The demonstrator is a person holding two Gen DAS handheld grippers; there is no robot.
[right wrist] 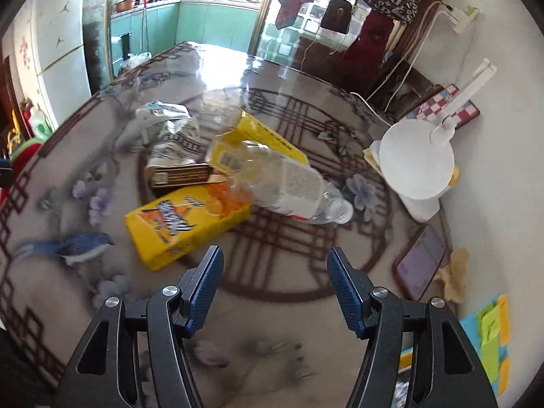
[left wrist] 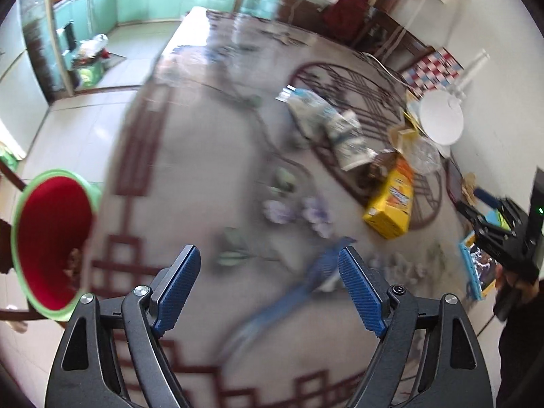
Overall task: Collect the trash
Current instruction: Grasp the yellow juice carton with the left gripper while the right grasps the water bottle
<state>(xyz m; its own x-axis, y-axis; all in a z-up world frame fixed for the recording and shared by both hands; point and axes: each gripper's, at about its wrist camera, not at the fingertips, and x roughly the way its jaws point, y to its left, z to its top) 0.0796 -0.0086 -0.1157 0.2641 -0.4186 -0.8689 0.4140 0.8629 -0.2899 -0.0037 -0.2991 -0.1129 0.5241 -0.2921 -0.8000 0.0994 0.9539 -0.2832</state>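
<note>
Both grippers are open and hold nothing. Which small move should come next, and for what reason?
Probably move the right gripper forward to the yellow box, the trash piece nearest its open jaws. The clear bottle lies partly on the box's far end, so grip the near end. The left gripper is farther from the pile.

Your left gripper (left wrist: 268, 285) hangs over the patterned table (left wrist: 190, 176), fingers spread wide with nothing between them.

At the left edge of the frame you see a green-rimmed bin (left wrist: 51, 238) with a red inside, beside the table edge. Right of centre lies the trash: a yellow box (left wrist: 391, 204) flat on the table, a crumpled white-and-blue wrapper (left wrist: 346, 136) just above it, and a clear plastic bottle (left wrist: 425, 153) to the box's upper right. A white lamp (left wrist: 442, 115) stands near the wall at upper right. Your right gripper (left wrist: 493, 224) shows at the right edge; its fingers are too blurred to judge.
</note>
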